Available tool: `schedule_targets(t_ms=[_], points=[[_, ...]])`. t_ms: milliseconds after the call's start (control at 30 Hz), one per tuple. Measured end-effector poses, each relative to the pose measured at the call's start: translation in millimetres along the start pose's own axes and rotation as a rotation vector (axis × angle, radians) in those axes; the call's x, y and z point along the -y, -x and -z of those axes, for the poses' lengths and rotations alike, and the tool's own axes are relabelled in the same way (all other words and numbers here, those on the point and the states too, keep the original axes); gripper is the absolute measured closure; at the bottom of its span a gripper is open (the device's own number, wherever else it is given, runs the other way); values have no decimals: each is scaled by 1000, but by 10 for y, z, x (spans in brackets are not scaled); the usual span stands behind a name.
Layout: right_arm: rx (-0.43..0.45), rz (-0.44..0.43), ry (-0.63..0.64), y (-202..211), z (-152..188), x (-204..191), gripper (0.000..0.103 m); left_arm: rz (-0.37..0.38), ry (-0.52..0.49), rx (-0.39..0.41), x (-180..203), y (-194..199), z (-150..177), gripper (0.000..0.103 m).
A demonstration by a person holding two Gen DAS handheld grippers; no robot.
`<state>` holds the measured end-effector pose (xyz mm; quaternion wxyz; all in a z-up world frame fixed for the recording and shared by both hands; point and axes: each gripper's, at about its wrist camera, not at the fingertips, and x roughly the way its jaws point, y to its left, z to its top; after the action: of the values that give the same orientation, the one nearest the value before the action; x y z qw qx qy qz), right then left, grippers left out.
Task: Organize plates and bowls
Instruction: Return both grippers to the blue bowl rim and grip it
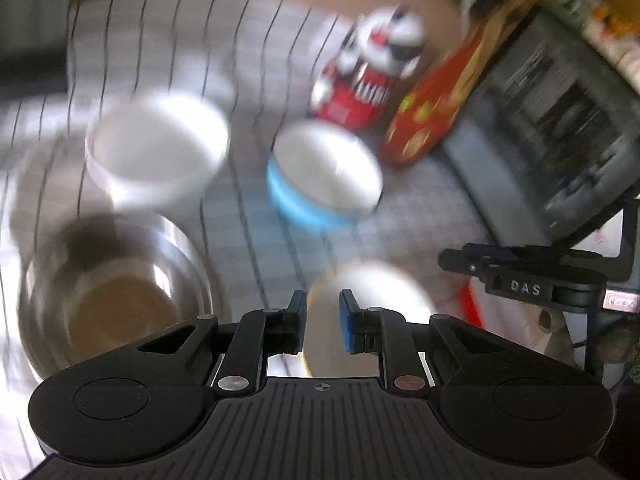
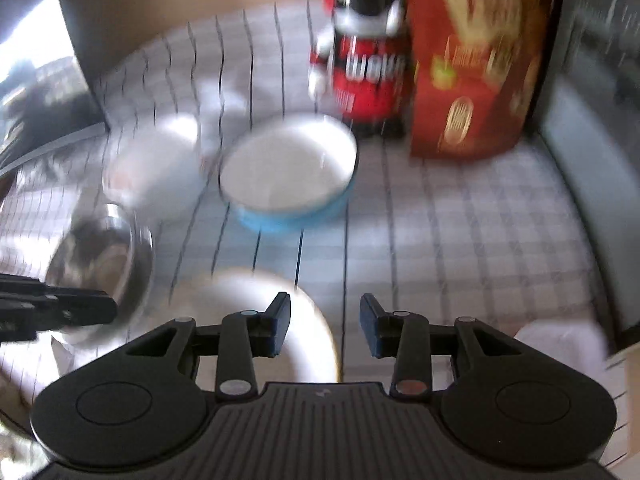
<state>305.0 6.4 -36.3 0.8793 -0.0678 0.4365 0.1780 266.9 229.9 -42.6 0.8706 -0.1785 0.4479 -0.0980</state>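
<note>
My left gripper is nearly pressed together with only a narrow gap, and my right gripper stands a little wider; neither pinches anything, as far as I can tell.

The risk I see: both tools hang over the cream-rimmed plate at the bottom of each frame, and the pictures are blurred. If I come down carelessly, a fingertip could knock the plate's edge or clip the steel bowl at lower left (it looks slippery and light, so it would skid). The tall red can and red box at upper right could topple if I swing wide.

The blue bowl sits upright and empty at the middle of the frame on the checked cloth, white inside. The white bowl stands to its left, apart from it.
</note>
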Motion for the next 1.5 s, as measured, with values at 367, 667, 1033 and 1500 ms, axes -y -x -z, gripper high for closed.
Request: schedule_targets(t_ms=[367,667,1033,1500], points=[[9,67,171,-390,-886,101,42,-92,39,28,-60,-674,-886,82],[-100,-70,-29,-1332,-964,577,37,-231,120,-21,-195,-1421,-922,82],[-292,-170,-95,-1919,-879,349,65,-221,182,-37,-241,-1685,-844,76],[-279,-225,-99,-1775,-750,401,66,-154,243,-157,-369,-1724,-639,77]])
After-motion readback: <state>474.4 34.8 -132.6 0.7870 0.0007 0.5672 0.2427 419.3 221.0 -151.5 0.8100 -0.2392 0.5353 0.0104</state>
